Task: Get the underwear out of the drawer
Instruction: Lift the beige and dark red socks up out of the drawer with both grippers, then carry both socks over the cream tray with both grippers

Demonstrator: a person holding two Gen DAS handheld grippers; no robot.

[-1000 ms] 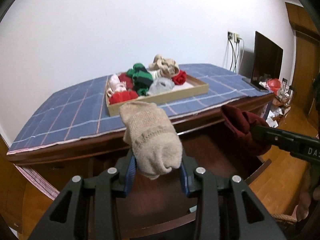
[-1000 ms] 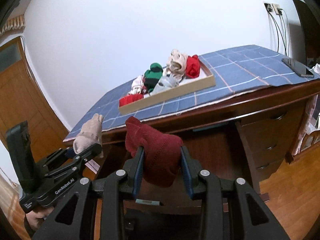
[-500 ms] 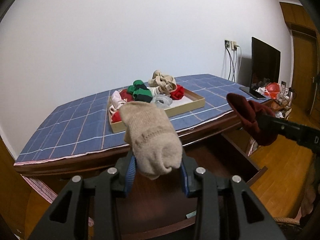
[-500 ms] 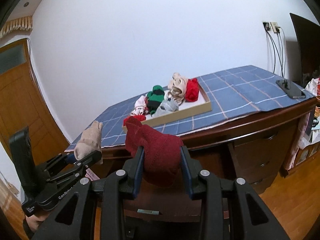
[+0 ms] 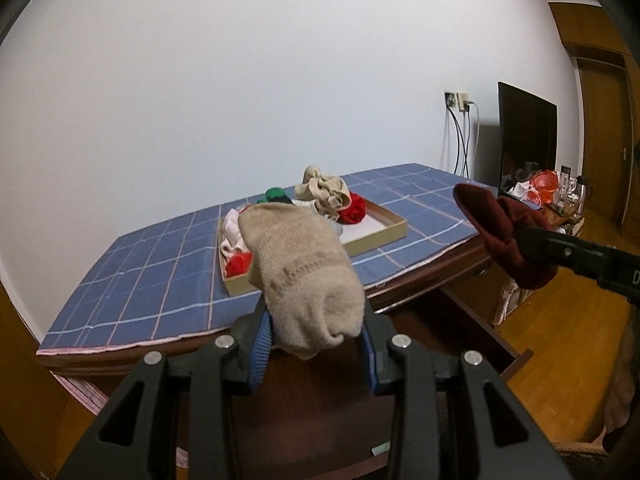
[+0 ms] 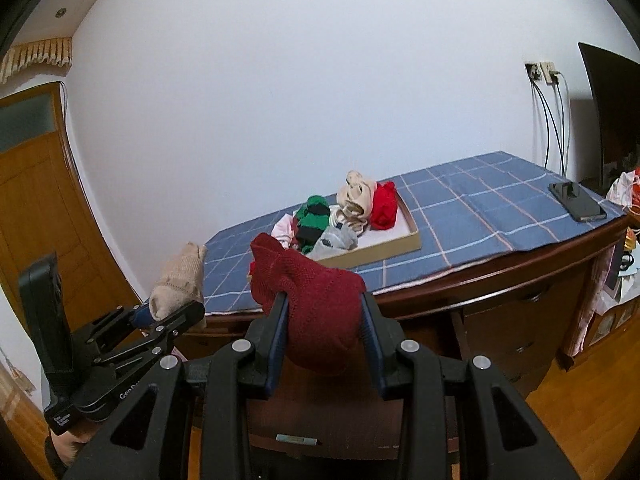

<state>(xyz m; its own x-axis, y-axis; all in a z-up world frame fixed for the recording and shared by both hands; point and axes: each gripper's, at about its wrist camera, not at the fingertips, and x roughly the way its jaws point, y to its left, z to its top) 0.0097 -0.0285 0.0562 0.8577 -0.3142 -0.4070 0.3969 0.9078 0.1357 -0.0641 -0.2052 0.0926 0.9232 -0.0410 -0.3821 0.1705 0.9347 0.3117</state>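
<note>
The left gripper [image 5: 316, 344] has its blue-padded fingers [image 5: 262, 344] clamped on a beige knit piece [image 5: 304, 272], which bulges up and out of the jaws toward 12 o'clock. Same deal on the other side: the right gripper [image 6: 325, 334] is squeezing a dark red knit piece [image 6: 316, 300] between its fingers [image 6: 370, 340], so both bits of underwear are up in the air, clear of the open drawer [image 5: 480, 332] below them. In the right wrist view the left gripper sits at about 8 o'clock with "GenR…" readable on its side, rest cut off, plus a small label lower down too tiny to read. From the left wrist view the right gripper comes in at 3 o'clock with a white "D" on it. Further out, at 12 o'clock, the desk wears a blue checked cloth [image 6: 472, 204], and on it a shallow cardboard tray [image 6: 384, 252] piled with red, green, grey and beige clothes. A dark phone [image 6: 578, 202] lies at the cloth's 2 o'clock end.
</note>
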